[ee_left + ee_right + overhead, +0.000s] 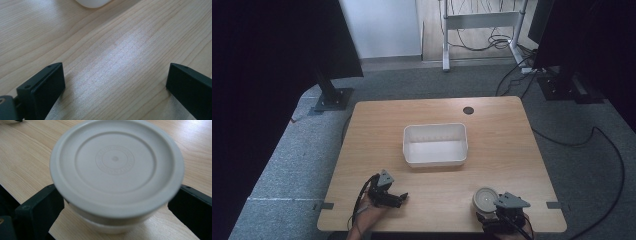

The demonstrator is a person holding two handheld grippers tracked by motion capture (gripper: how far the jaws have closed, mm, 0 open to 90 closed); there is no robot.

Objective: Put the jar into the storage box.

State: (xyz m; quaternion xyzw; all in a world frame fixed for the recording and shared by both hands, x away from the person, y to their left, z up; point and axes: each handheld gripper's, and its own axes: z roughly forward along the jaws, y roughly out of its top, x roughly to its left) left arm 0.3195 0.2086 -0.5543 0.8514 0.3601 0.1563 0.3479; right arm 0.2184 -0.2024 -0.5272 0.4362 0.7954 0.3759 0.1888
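Note:
A round white lidded container (pixel 485 199) stands near the table's front right edge. My right gripper (pixel 490 209) reaches around it. In the right gripper view the container (pixel 115 170) sits between the two black jaws, which stand wide apart on either side of its body, open. My left gripper (pixel 402 199) rests low at the front left, pointing right, held by a hand. In the left gripper view its jaws are spread wide over bare wood (pixel 115 62), with nothing between them. A white rounded edge (pixel 92 3) shows at the top of that view; I cannot tell which object it is.
An empty white rectangular tub (pixel 434 126) stands in the middle of the wooden table (pixel 512 150). A dark round cable hole (pixel 468 110) lies behind it. Black stands and cables sit on the grey carpet around the table.

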